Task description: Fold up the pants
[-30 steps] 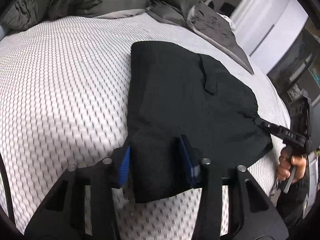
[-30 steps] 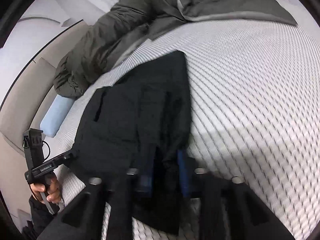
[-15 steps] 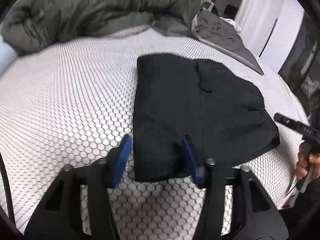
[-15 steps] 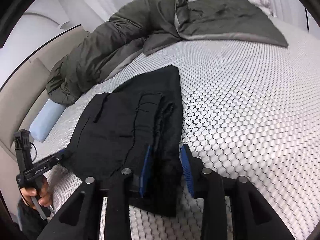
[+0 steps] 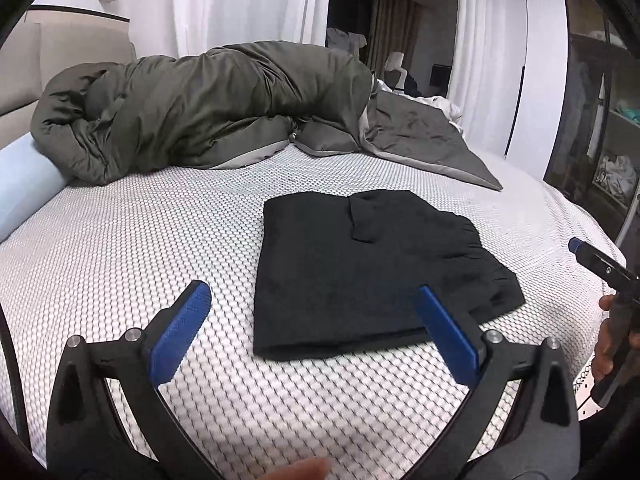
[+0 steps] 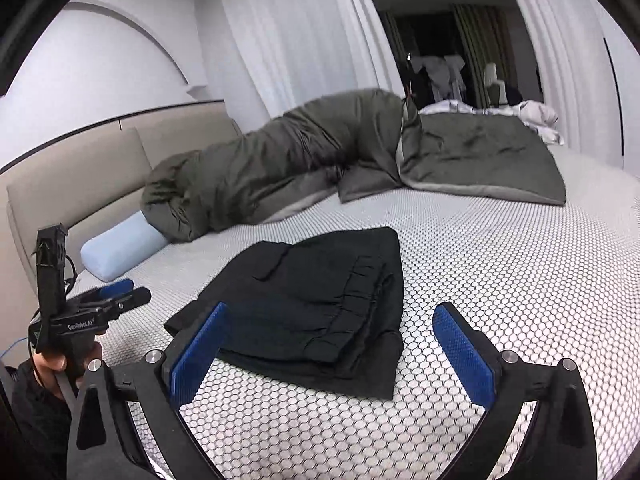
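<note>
My left gripper (image 5: 316, 322) is opening, its blue pads (image 5: 180, 328) spread wide with nothing pressed between them; only the near edge of the black pants (image 5: 372, 268) shows in the gap beyond the tips. My right gripper (image 6: 336, 354) is opening too, wide apart, and the pants (image 6: 312, 304) lie past its tips, untouched by either pad.

The pants sit folded into a flat rectangle on the bed (image 5: 120, 256), on the white honeycomb-patterned mattress cover, toward its near edge and nearer the right-hand side as my left camera sees it. The gathered waistband (image 6: 356, 292) shows in stacked layers along one side.

At the far edge of the bed a dark olive duvet (image 5: 208, 108) lies bunched, with a pale blue bolster (image 6: 120, 248) beside it by the headboard.

From my right camera I read "GenRobot.AI" in white on the body of my left gripper (image 6: 120, 294), held by my hand (image 6: 52, 364).
</note>
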{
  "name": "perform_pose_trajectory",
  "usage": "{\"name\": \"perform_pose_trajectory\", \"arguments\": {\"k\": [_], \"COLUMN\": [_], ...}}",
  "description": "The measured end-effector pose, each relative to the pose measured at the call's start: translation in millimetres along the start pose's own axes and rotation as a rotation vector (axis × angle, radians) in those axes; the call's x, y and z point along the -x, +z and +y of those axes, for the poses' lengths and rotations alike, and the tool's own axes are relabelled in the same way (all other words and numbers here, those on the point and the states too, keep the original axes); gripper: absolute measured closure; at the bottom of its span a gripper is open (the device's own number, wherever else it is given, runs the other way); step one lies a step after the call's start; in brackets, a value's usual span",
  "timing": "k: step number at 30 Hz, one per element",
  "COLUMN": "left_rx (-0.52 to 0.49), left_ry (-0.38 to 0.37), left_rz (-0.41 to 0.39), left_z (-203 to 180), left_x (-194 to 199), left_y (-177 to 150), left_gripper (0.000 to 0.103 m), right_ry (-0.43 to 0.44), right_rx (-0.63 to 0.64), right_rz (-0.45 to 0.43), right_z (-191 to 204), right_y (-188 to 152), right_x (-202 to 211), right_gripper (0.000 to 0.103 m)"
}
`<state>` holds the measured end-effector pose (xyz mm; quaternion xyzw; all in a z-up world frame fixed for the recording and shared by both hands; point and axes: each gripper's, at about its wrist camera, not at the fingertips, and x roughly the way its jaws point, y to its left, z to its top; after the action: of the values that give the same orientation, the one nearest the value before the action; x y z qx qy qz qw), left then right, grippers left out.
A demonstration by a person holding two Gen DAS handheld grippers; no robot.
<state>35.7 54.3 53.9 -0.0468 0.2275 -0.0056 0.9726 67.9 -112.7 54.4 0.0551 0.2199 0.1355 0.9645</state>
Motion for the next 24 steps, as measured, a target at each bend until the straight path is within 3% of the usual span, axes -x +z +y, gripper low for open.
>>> {"name": "perform_pose_trajectory", "arguments": {"k": [8, 24], "left_rx": [-0.046, -0.058], "left_ry": [-0.023, -0.009], "left_rz": [-0.042, -0.042], "left_z": [-14, -16], "left_x": [31, 19], "left_y": [-22, -26], "left_gripper": [0.001, 0.001], "right_ry": [0.011, 0.003], "right_rx": [0.053, 0.071], "right_rz": [-0.051, -0.05], "right_z": [17, 24], "right_y": [-11, -17], "right_x": [24, 14], "right_gripper": [0.0, 0.0]}}
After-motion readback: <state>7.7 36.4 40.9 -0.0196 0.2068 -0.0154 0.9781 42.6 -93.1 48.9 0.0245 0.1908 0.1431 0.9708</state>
